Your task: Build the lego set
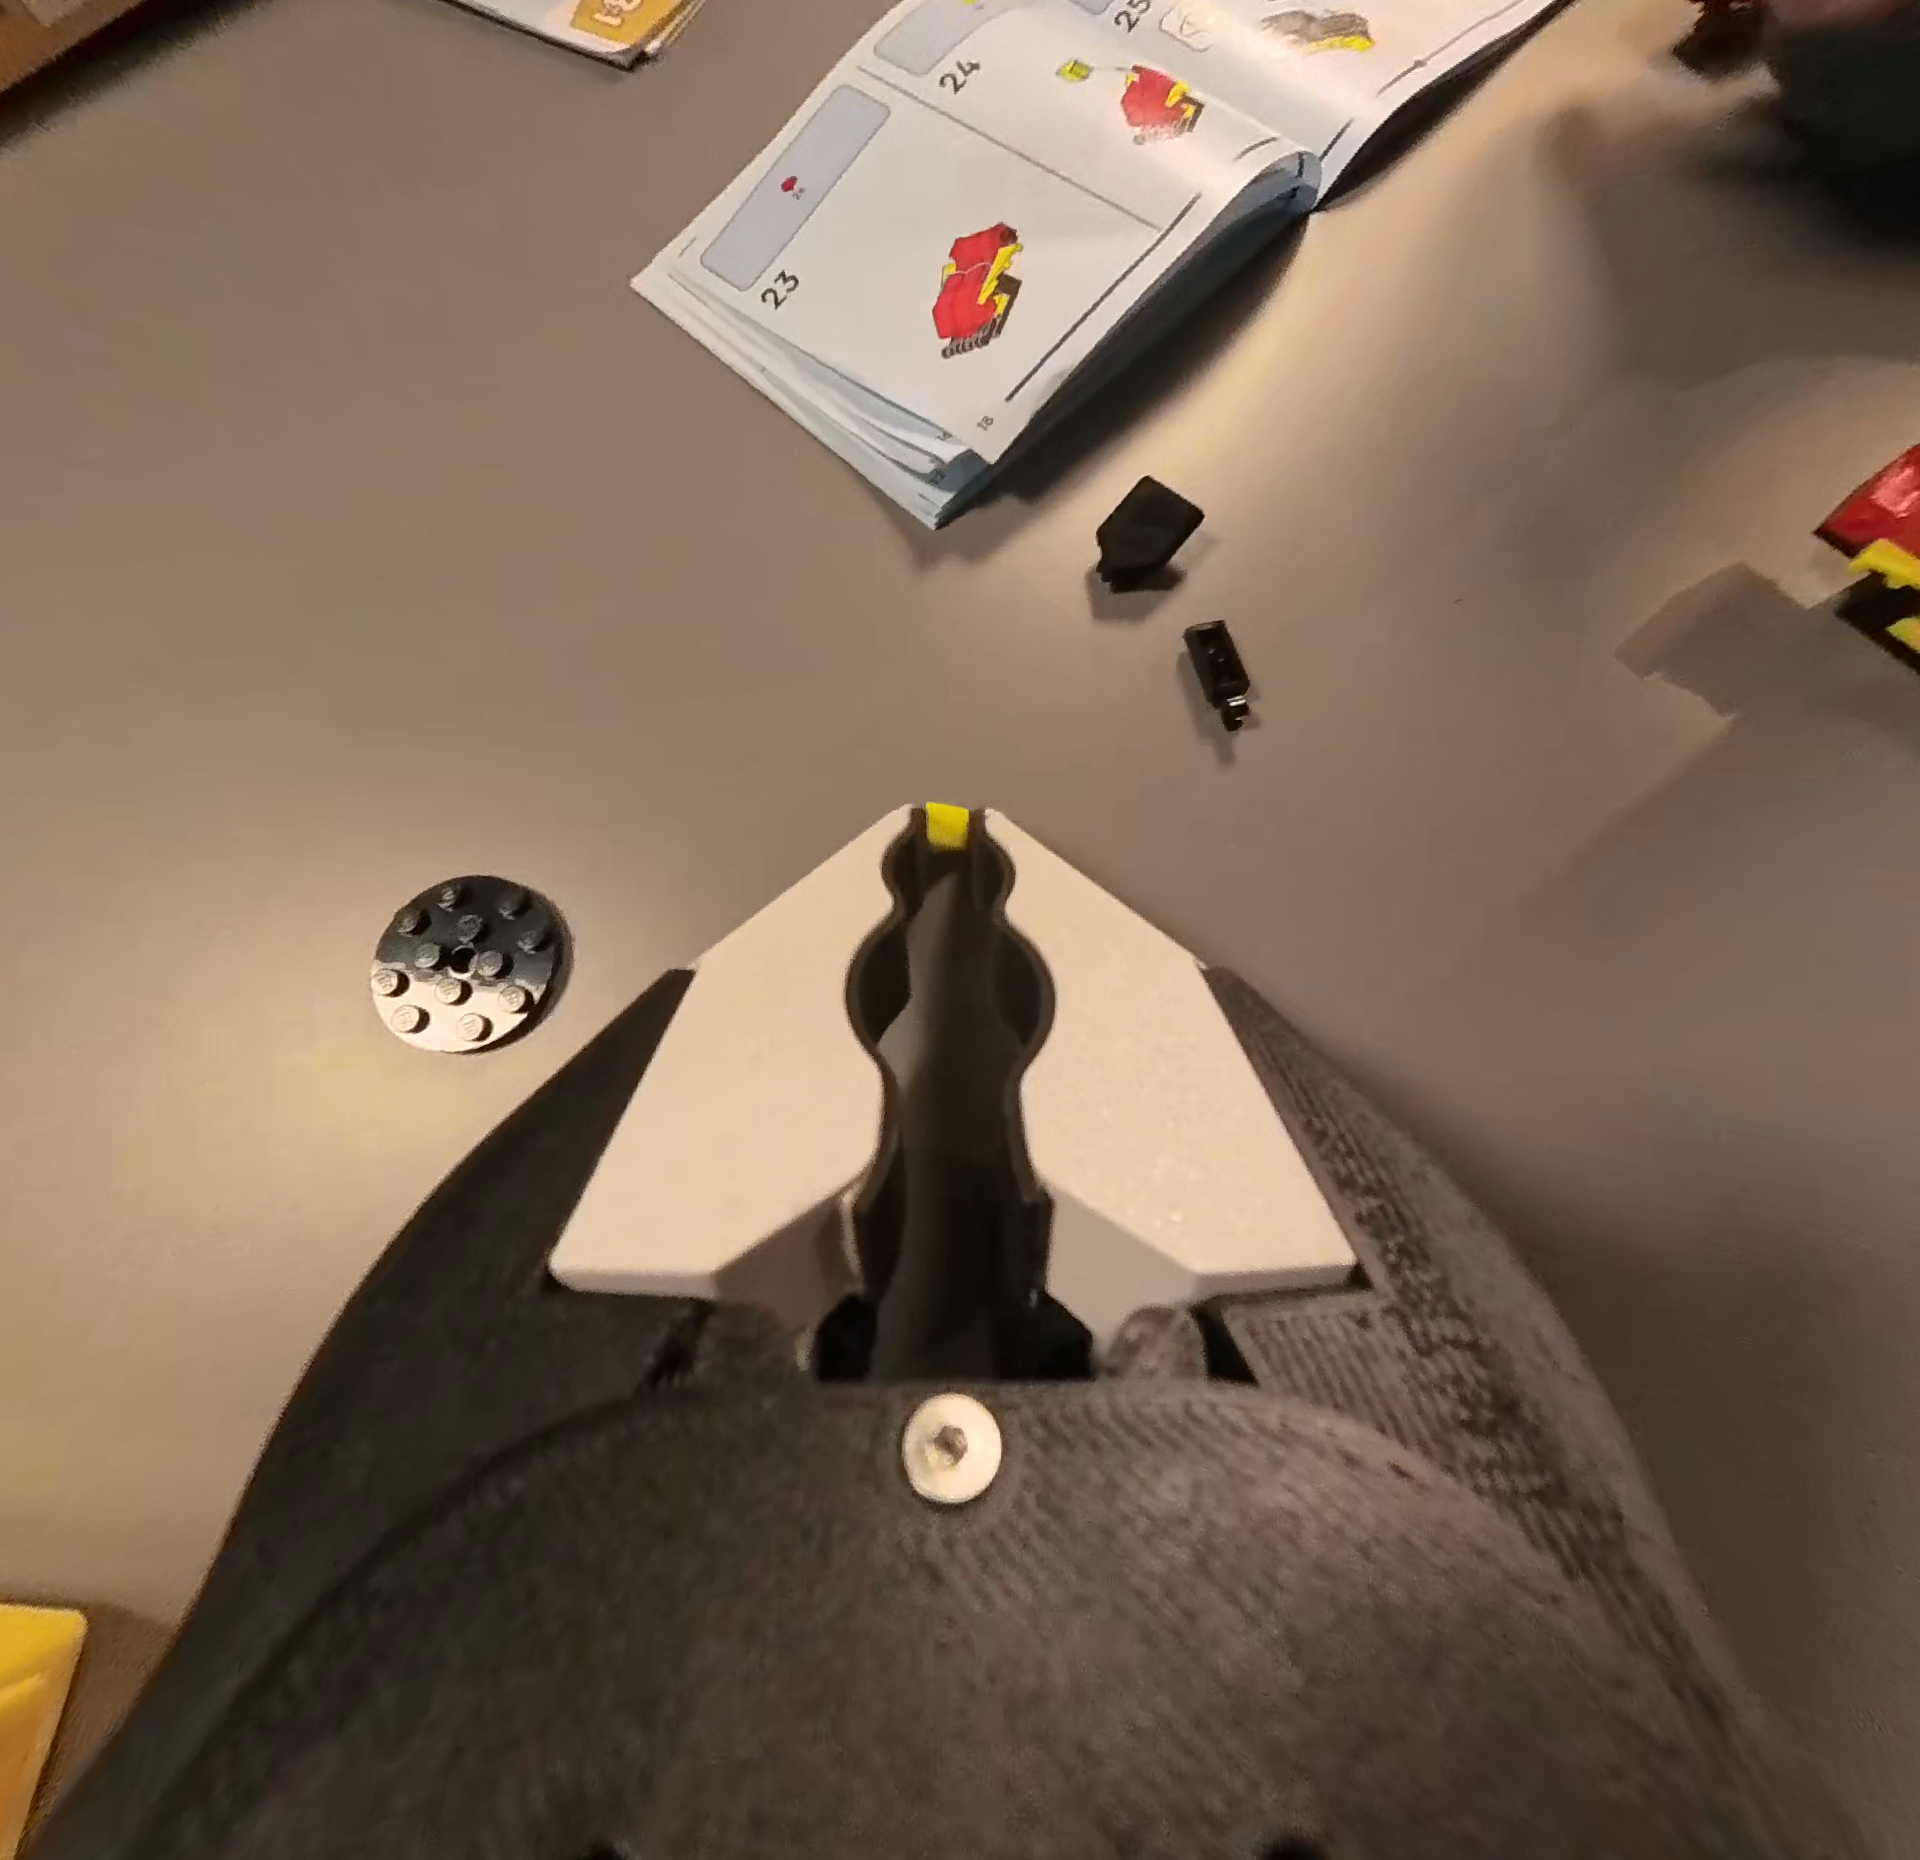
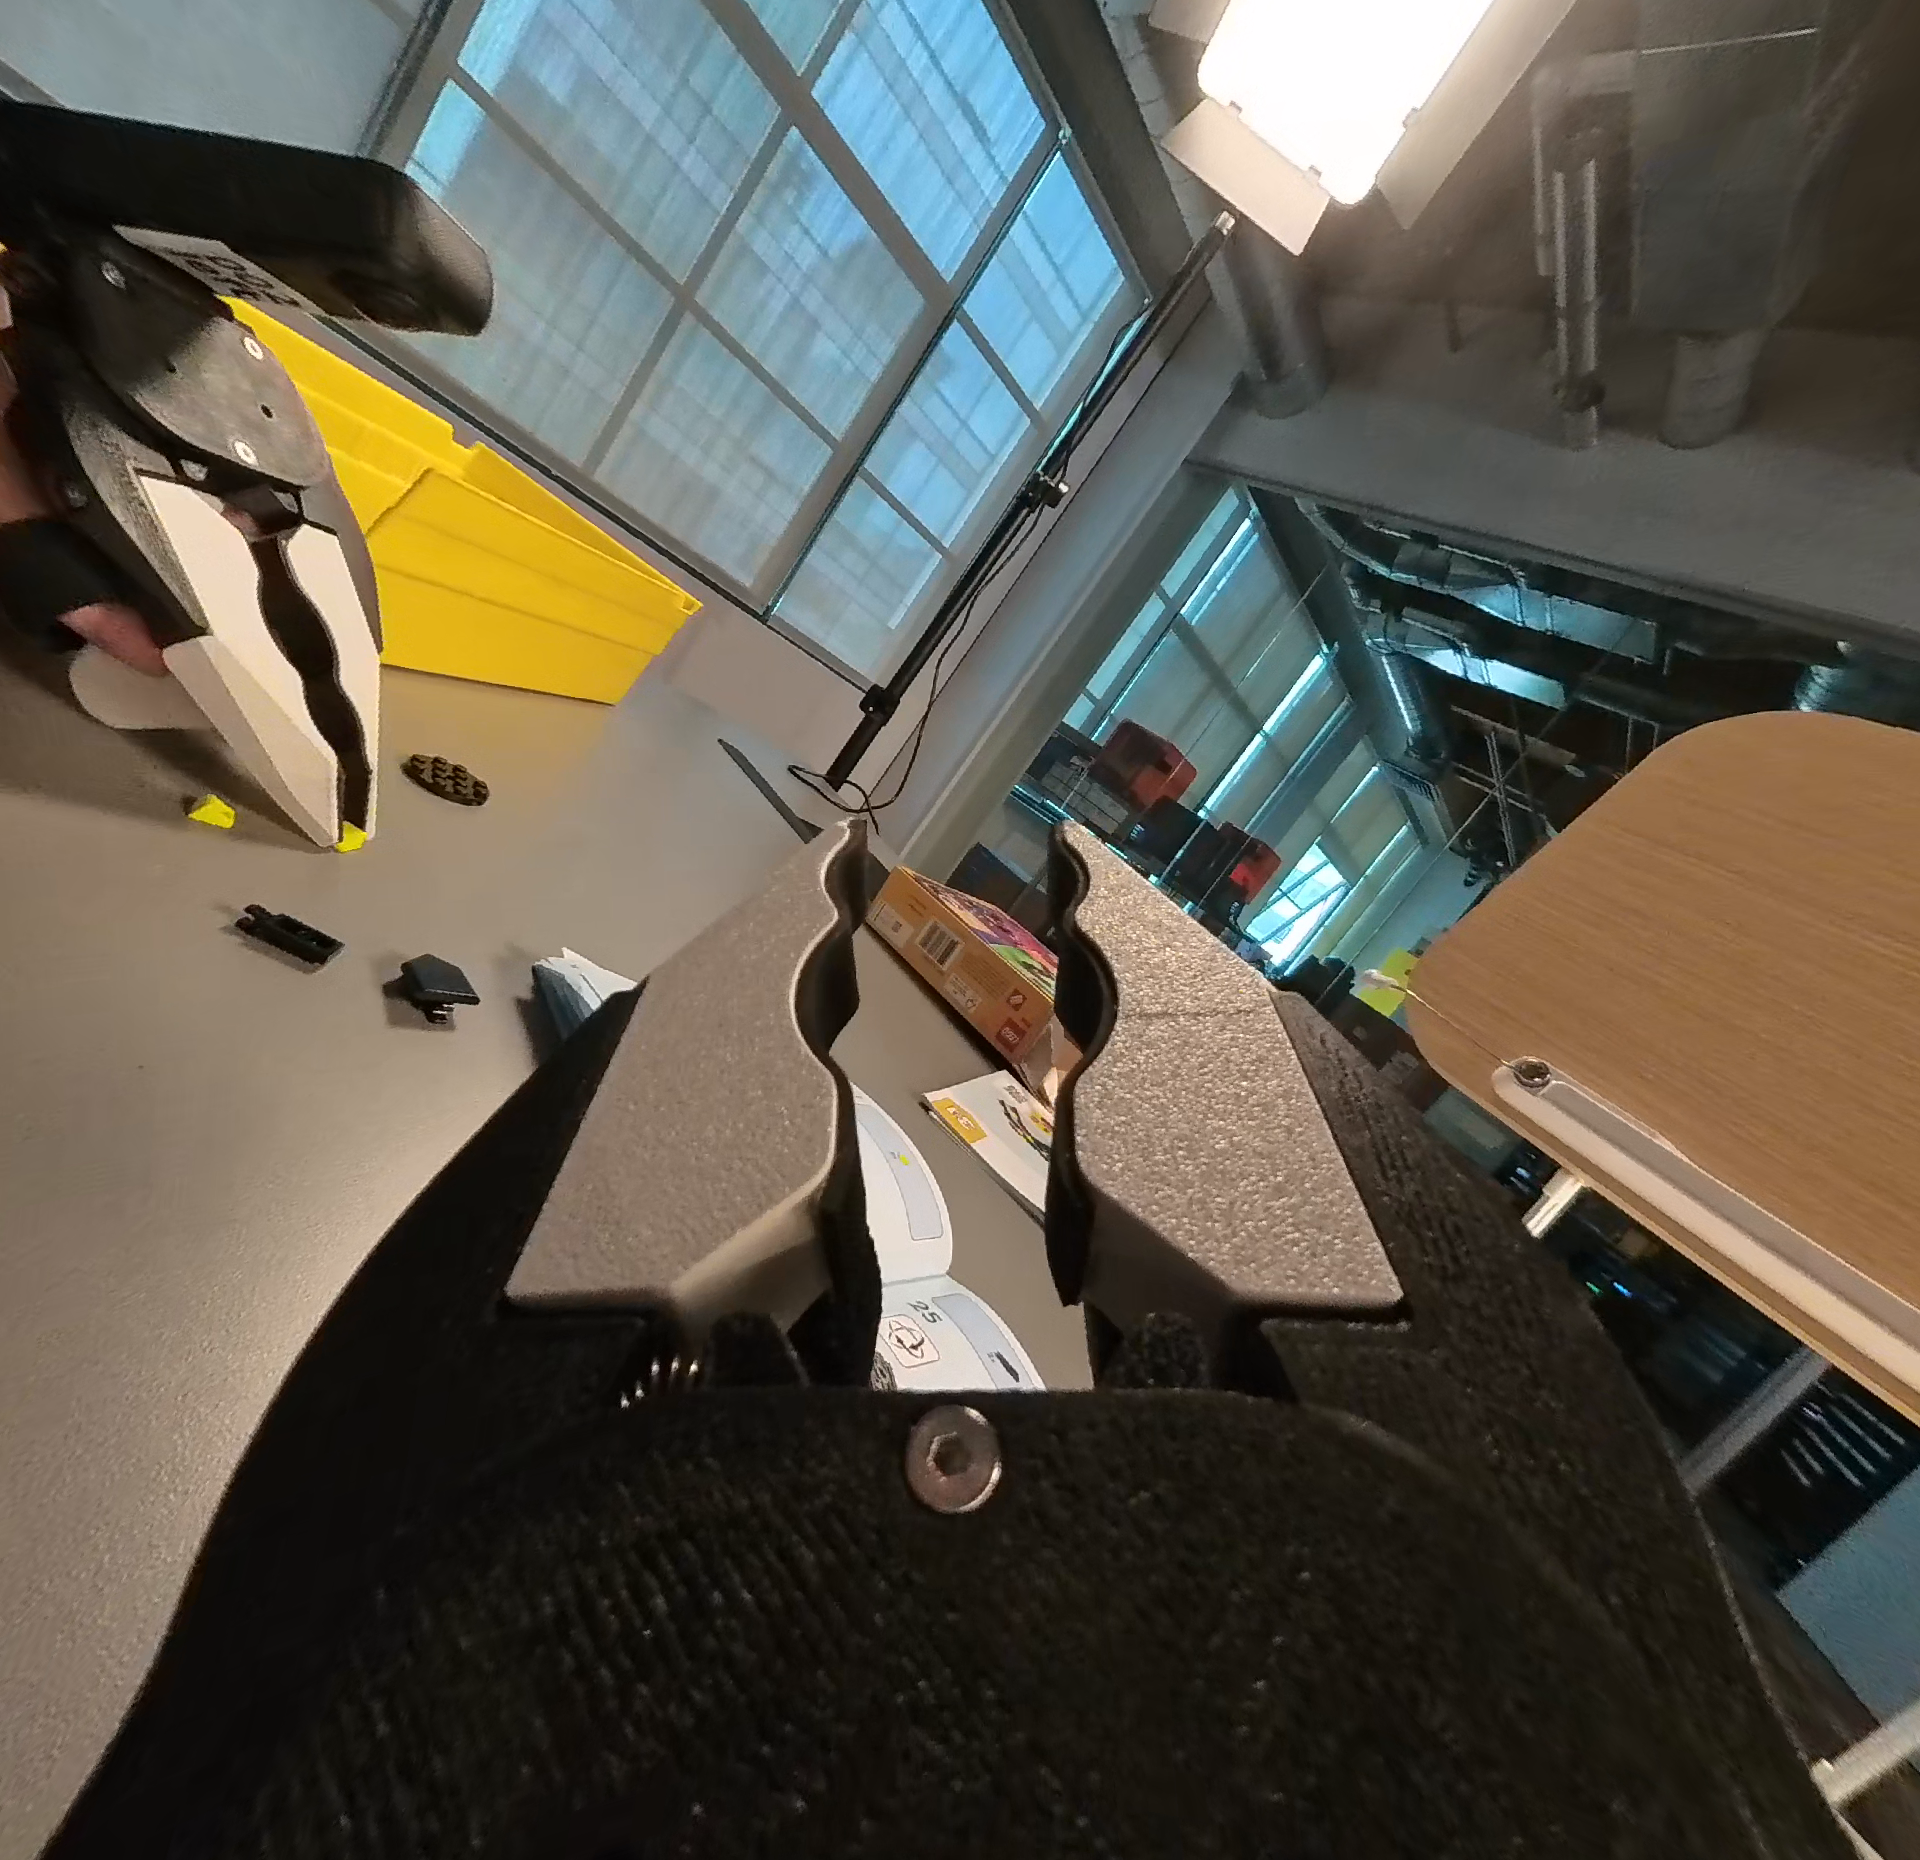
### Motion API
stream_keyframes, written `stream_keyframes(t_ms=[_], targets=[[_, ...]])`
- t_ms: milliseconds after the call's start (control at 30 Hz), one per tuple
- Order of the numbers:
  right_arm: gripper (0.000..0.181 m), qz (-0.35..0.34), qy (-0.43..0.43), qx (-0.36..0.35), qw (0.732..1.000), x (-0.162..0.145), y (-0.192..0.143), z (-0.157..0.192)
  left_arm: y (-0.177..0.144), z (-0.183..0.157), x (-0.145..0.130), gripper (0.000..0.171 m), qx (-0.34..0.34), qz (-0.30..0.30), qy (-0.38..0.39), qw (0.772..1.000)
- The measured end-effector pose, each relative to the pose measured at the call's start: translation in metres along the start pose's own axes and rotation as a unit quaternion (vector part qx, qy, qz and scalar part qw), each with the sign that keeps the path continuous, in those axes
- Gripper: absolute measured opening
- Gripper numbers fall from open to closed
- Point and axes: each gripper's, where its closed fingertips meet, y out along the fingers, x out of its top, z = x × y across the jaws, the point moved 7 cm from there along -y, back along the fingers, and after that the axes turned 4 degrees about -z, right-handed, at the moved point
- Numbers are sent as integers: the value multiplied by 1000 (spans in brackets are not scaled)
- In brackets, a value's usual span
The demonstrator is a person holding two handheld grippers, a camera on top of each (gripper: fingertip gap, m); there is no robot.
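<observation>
Left gripper [image 1: 947, 823]: closed narrow on a small yellow piece [image 1: 947, 826], pinched at the very tips, probably so the piece stays exposed for pressing onto the model; the right wrist view shows the tips down at the table [image 1: 312, 584] with the piece touching or just above it.
Right gripper [image 2: 956, 854]: jaws apart with nothing between them, tilted up toward the windows; likely kept free to steady the model.
Second yellow piece [image 2: 213, 809]: lies on the table just beside the left gripper's tips, within easy reach.
Instruction booklet [image 1: 1039, 252]: open flat ahead of the left gripper, pages facing up so the steps can be read while working.
Loose black parts: a round studded plate [image 1: 470, 967] left of the left gripper, a sloped black piece [image 1: 1146, 532] and a small black clip plate [image 1: 1216, 657] near the booklet's corner, spread apart so each can be picked singly.
Red and yellow model [image 1: 1881, 553]: at the right edge of the left wrist view, only partly in frame, well apart from the held piece.
Yellow bin [image 2: 499, 563]: at the table's far side, presumably for parts.
Progress: judged mid-build.
</observation>
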Motion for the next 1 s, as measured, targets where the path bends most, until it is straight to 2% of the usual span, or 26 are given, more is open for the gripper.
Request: stream_keyframes(t_ms=[300, 500, 633, 867, 1000], targets=[[32, 2, 1, 5, 1000, -1, 1, 2, 0, -2, 0, 7, -15, 0, 3, 1000], [32, 3, -1, 7, 1000, -1, 1, 2, -6, -16, 3, 7, -24, -33, 70, 997], [32, 2, -1, 4, 1000, -1, 1, 2, -6, -40, 10, 7, -60, -65, 106, 990], [32, 1, -1, -1, 1000, 0, 1, 1, 18, -93, 22, 7, -98, -35, 186, 977], [32, 1, -2, 1, 1000, 0, 1, 1, 25, -108, 23, 7, -124, -24, 200, 972]])
